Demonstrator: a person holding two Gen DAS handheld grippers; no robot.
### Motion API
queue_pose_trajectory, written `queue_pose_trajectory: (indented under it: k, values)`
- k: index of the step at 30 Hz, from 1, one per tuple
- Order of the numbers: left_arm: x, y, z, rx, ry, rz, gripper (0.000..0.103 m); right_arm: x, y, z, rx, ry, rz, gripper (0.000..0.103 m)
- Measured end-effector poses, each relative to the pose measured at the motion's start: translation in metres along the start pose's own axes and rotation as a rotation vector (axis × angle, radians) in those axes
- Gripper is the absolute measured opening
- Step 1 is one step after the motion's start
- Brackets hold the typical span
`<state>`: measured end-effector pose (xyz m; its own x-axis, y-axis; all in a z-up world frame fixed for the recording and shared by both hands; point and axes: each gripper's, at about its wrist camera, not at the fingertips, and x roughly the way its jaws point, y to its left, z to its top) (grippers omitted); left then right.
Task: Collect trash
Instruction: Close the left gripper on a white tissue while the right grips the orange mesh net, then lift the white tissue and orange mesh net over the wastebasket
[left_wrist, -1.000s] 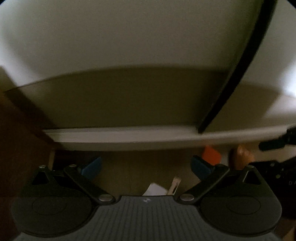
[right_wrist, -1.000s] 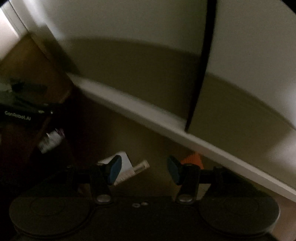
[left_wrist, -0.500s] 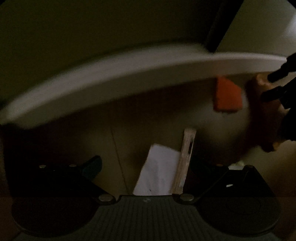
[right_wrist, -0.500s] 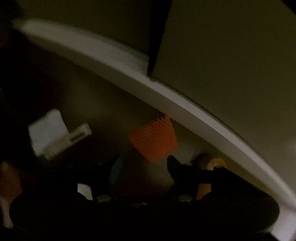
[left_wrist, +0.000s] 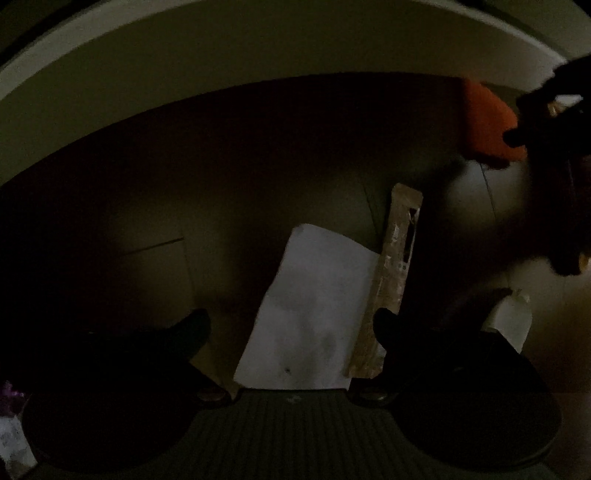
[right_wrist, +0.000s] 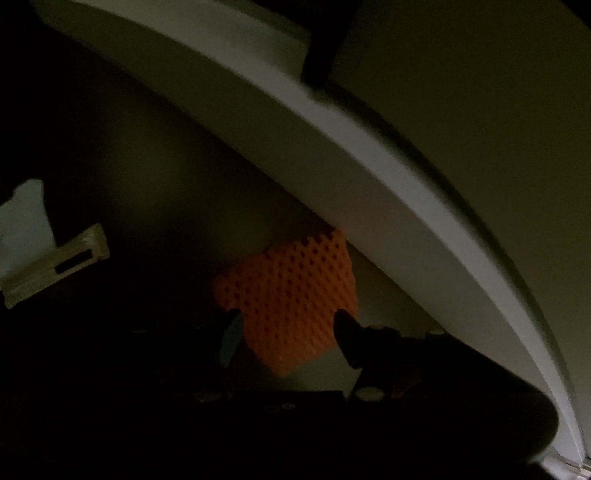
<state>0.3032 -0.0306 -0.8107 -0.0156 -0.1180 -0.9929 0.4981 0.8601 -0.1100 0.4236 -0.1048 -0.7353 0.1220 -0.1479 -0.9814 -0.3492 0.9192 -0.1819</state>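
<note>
Left wrist view. Compared with half a second ago, the camera sits lower and closer to the floor: the white paper sheet (left_wrist: 310, 314) and the tan wrapper strip (left_wrist: 395, 273) now fill the centre of the frame, and the white baseboard (left_wrist: 110, 66) has moved up to the top edge. The left gripper (left_wrist: 291, 325) has its fingers spread wide, one tip on each side of the sheet, with nothing between them gripped. The strip lies touching the sheet's right edge, and its lower end reaches the right fingertip. The orange foam net (left_wrist: 484, 125) lies beyond the sheet, up and to the right, near the baseboard. The dark silhouette of the right gripper (left_wrist: 554, 155) overlaps the net's right side; contact cannot be determined here. A pale scrap (left_wrist: 509, 317) right of the sheet is partly hidden behind the gripper body. The fingers are nearly lost in shadow.

Right wrist view. The net (right_wrist: 295, 295) appears larger and lower than half a second ago and now lies between the fingertips of the right gripper (right_wrist: 286, 332). The jaws stand at a medium gap on either side of the net; whether the pads touch it cannot be told. The sheet (right_wrist: 26, 229) and strip (right_wrist: 55, 262) lie well to the left of the net, the sheet cut off by the frame edge. The baseboard (right_wrist: 351, 147) runs just behind the net.
</note>
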Motion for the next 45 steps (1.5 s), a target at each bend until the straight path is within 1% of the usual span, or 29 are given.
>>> queue_pose_trajectory:
  k: [3,5,6,8,9,10,13,15,17,18,19,20,21,22,23,25,27,30,32,34,37,39,42,45]
  values:
    - [0.009,-0.003,0.003,0.013,0.004,-0.013,0.084,0.01,-0.002,-0.001,0.021,0.005,0.006,0.053]
    - [0.013,-0.004,0.003,0.021,0.006,-0.012,0.082,0.014,-0.004,0.0,0.037,0.004,0.019,0.053]
    - [0.014,-0.004,0.004,0.024,0.006,-0.014,0.079,0.015,-0.005,0.0,0.042,0.001,0.024,0.053]
    - [0.017,-0.004,0.004,0.028,0.014,-0.021,0.07,0.018,-0.006,0.001,0.049,0.003,0.034,0.052]
    - [0.017,-0.003,0.003,0.031,0.017,-0.021,0.061,0.02,-0.007,0.001,0.052,0.004,0.037,0.052]
    - [0.017,-0.003,0.003,0.034,0.019,-0.021,0.058,0.021,-0.008,0.002,0.057,0.005,0.042,0.051]
    - [0.019,-0.004,0.002,0.042,0.018,-0.015,0.058,0.023,-0.01,0.0,0.054,0.0,0.043,0.051]
    - [0.019,-0.004,0.002,0.044,0.009,-0.01,0.052,0.024,-0.009,-0.002,0.035,-0.005,0.038,0.051]
    - [0.019,-0.005,0.003,0.048,0.0,-0.001,0.05,0.024,-0.006,-0.003,0.012,-0.01,0.023,0.049]
    - [0.019,-0.007,0.003,0.06,-0.005,0.015,0.042,0.024,-0.004,-0.004,0.001,-0.01,0.016,0.048]
    - [0.019,-0.01,0.003,0.072,-0.01,0.029,0.033,0.024,0.001,-0.004,-0.006,-0.01,0.014,0.043]
    - [0.018,-0.011,0.003,0.077,-0.011,0.03,0.03,0.022,0.003,-0.002,-0.013,-0.009,0.018,0.04]
    - [0.018,-0.012,0.004,0.076,-0.01,0.02,0.025,0.02,0.006,-0.002,-0.023,-0.008,0.024,0.031]
    - [0.019,-0.012,0.005,0.076,-0.008,0.015,0.021,0.02,0.008,-0.002,-0.034,-0.006,0.016,0.027]
    - [0.019,-0.012,0.006,0.074,-0.004,0.014,0.02,0.02,0.011,-0.002,-0.05,-0.006,0.014,0.024]
    - [0.019,-0.011,0.006,0.068,0.002,0.009,0.017,0.018,0.014,-0.003,-0.076,-0.005,0.014,0.007]
    - [0.017,-0.01,0.004,0.062,0.002,0.011,0.015,0.014,0.018,-0.003,-0.113,-0.002,0.013,0.006]
    - [0.007,-0.004,0.002,0.035,-0.003,0.028,0.014,-0.002,0.022,-0.003,-0.145,-0.019,0.036,0.006]
    - [-0.004,-0.001,0.001,0.01,-0.024,0.02,0.013,-0.015,0.022,-0.004,-0.167,-0.032,0.048,0.006]
    - [-0.019,0.002,0.0,0.001,-0.043,0.028,0.011,-0.032,0.021,-0.005,-0.19,-0.051,0.065,0.006]
    - [-0.044,0.003,-0.002,-0.004,-0.075,0.023,0.011,-0.066,0.024,-0.004,-0.2,-0.094,0.092,0.006]
    - [-0.064,0.003,-0.003,-0.005,-0.094,0.032,0.01,-0.087,0.023,0.007,-0.185,-0.12,0.104,0.006]
    - [-0.099,0.005,-0.009,-0.024,-0.118,0.041,0.01,-0.137,0.027,0.013,-0.149,-0.175,0.124,0.006]
    - [-0.137,0.002,-0.001,-0.033,-0.16,0.057,0.01,-0.187,0.026,0.016,-0.118,-0.227,0.142,0.006]
